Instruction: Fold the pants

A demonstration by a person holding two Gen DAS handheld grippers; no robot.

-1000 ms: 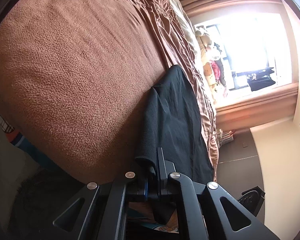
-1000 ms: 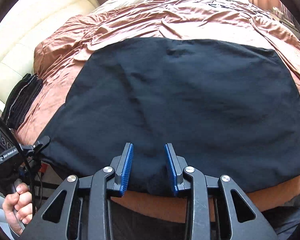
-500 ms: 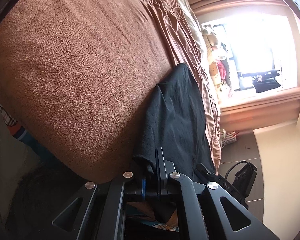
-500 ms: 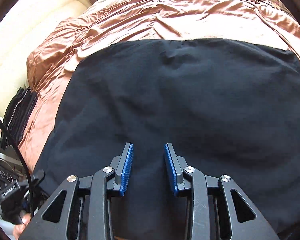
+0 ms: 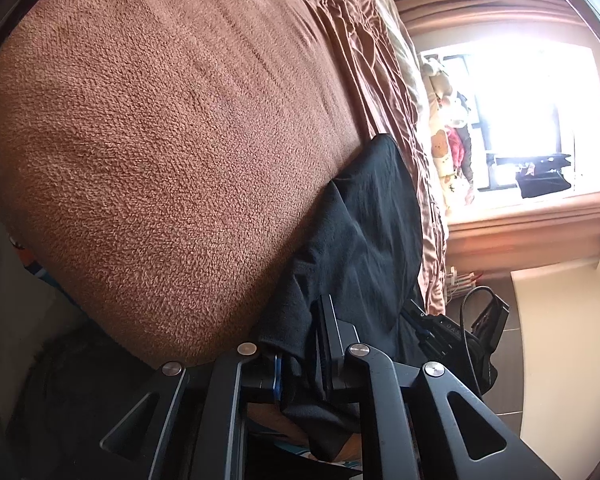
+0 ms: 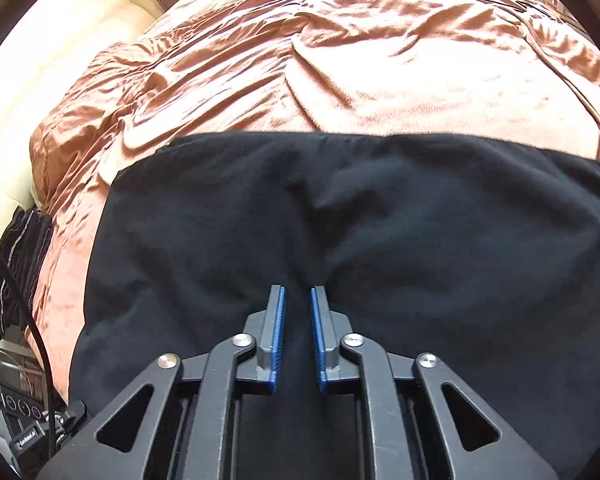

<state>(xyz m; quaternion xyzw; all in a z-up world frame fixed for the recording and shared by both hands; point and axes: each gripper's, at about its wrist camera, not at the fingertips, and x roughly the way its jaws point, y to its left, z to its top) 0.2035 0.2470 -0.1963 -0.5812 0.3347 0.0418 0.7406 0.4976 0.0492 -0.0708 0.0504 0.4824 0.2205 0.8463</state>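
1. The black, soft fleece-like pants (image 6: 380,220) lie spread flat across the near part of the bed, on a brown plush blanket (image 6: 400,92) that is rumpled and shiny farther back. Their near edge hangs over the side of the bed toward both cameras.
2. The left gripper (image 5: 300,344) has a fold of the pants' corner between its black fingers. Its jaws are easing apart, yet the cloth fills the gap and appears pinched; in the left wrist view the pants (image 5: 364,240) run up from the jaws along the blanket's edge.
3. The right gripper (image 6: 298,312) points down onto the middle of the near part of the garment. Its jaws are closing, the blue pads (image 6: 278,332) stand close together with a narrow gap, and a small ridge of black cloth rises just ahead of the tips. Whether the pads press fabric yet I cannot tell for sure; the gap looks open.
4. Step in hand, as I judge it: taking two grips along the near edge, ready for a fold.
5. The next move calls for the right jaws to finish closing on that ridge, catching all layers, and for the left grip to hold firm.
6. Then both hands likely need to lift together and carry the near edge across to the far edge, keeping the cloth taut so it lands without bunching.
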